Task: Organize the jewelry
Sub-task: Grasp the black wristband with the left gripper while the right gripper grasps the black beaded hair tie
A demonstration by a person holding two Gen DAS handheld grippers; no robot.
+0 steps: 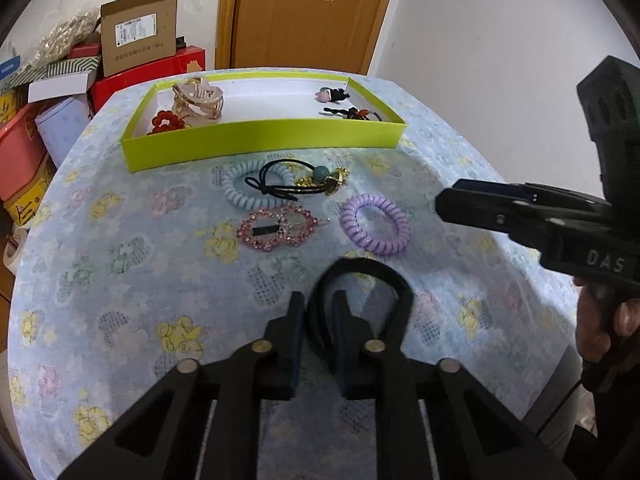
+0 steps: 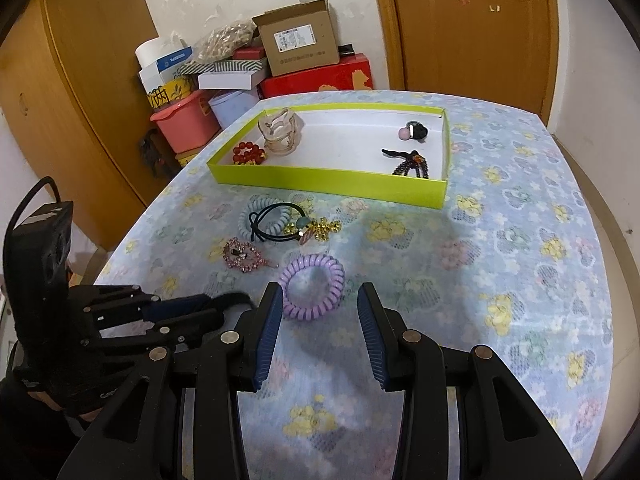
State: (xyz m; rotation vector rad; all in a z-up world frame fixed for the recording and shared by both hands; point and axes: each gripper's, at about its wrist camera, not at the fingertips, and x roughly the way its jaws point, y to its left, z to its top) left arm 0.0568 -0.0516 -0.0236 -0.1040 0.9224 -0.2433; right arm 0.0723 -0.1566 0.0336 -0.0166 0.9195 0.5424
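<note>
My left gripper (image 1: 320, 304) is shut on a black hair band (image 1: 362, 268), held above the floral tablecloth. My right gripper (image 2: 320, 300) is open and empty, just short of a purple coil hair tie (image 2: 313, 285), which also shows in the left wrist view (image 1: 375, 224). Further out lie a pink rhinestone clip (image 1: 276, 231), a pale blue coil tie (image 1: 256, 185) and a black elastic with a teal bead and gold charms (image 1: 304, 180). The lime-green tray (image 1: 260, 136) at the table's far side holds a beige claw clip (image 1: 198, 100), red beads (image 1: 166, 120) and dark clips (image 1: 352, 112).
Stacked boxes (image 2: 296, 40) and a pink tub (image 2: 188, 120) stand beyond the table's far left edge. A wooden door (image 2: 472, 32) is behind the table. The table's rounded edge drops off on the right (image 2: 600, 240).
</note>
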